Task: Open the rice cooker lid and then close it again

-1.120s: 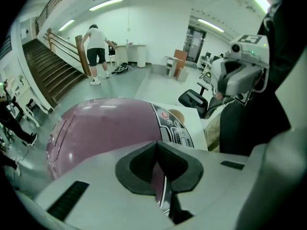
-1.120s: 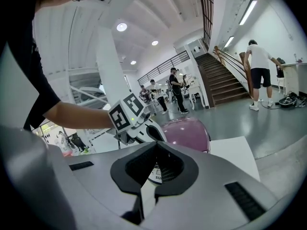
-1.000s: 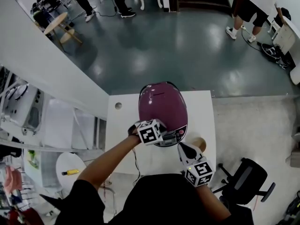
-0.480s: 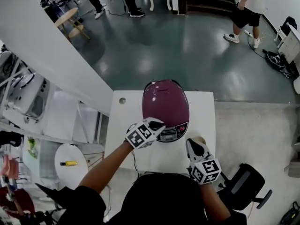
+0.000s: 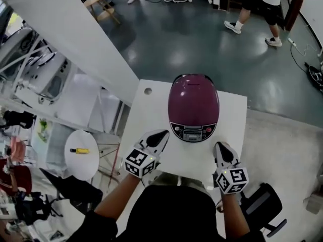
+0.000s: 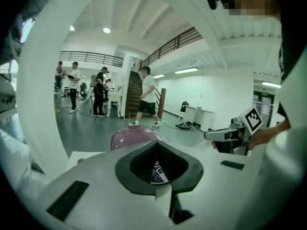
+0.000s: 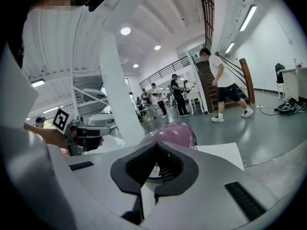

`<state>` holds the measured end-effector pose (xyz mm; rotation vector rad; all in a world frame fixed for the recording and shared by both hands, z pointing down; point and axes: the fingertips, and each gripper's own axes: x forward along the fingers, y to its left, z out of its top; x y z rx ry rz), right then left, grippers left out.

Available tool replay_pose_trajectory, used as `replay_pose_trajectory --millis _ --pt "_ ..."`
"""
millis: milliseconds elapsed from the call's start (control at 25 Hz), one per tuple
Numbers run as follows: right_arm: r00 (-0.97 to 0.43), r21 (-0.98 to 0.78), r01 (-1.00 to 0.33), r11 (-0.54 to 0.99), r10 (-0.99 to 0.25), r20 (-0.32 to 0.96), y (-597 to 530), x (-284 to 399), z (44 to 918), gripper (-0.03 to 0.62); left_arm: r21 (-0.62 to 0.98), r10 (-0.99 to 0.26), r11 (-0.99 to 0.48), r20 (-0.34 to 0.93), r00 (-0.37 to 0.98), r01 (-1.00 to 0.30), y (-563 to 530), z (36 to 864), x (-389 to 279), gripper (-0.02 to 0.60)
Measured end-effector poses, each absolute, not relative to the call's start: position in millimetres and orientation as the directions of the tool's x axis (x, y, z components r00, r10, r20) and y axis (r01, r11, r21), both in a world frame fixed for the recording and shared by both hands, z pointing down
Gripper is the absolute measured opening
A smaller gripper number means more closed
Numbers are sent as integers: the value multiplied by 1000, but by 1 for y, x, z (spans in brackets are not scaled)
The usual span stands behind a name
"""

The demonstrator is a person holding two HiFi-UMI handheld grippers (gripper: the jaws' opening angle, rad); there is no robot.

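Observation:
A purple rice cooker (image 5: 194, 105) with its lid down stands at the middle of the white table (image 5: 237, 120), its control panel (image 5: 191, 132) facing me. My left gripper (image 5: 162, 135) is shut and empty, hovering off the cooker's front left corner and clear of it. Off the front right corner my right gripper (image 5: 220, 146) is shut and empty, also apart from the cooker. In the left gripper view the purple lid (image 6: 132, 137) shows above the closed jaws and the right gripper (image 6: 230, 134) at right. The right gripper view shows the cooker (image 7: 170, 134) ahead and the left gripper (image 7: 86, 131) at left.
A small round hole (image 5: 148, 91) sits in the table's far left corner. To the left stand a white partition wall (image 5: 75, 29) and a small round white table (image 5: 81, 154) with a yellow item. A black office chair (image 5: 265, 205) is at right. People walk on the floor beyond.
My left gripper has come off the cooker's front and drawn back towards me, rolling as it went. The right gripper shifted slightly. The cooker's lid stays down.

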<state>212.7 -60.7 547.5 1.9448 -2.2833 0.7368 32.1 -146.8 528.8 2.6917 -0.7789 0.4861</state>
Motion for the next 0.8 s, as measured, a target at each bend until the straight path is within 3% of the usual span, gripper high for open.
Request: replay_pose_trajectory --millis 400,800 --pt "-199 -223 -966 129 -923 330 -58 208 542 -2 153 -715 -621 293 635 -769 -116 516 -51 5" --pt "-75 -127 -991 39 -953 293 -38 190 513 -2 131 -722 -649 201 662 -749 -127 505 -85 5"
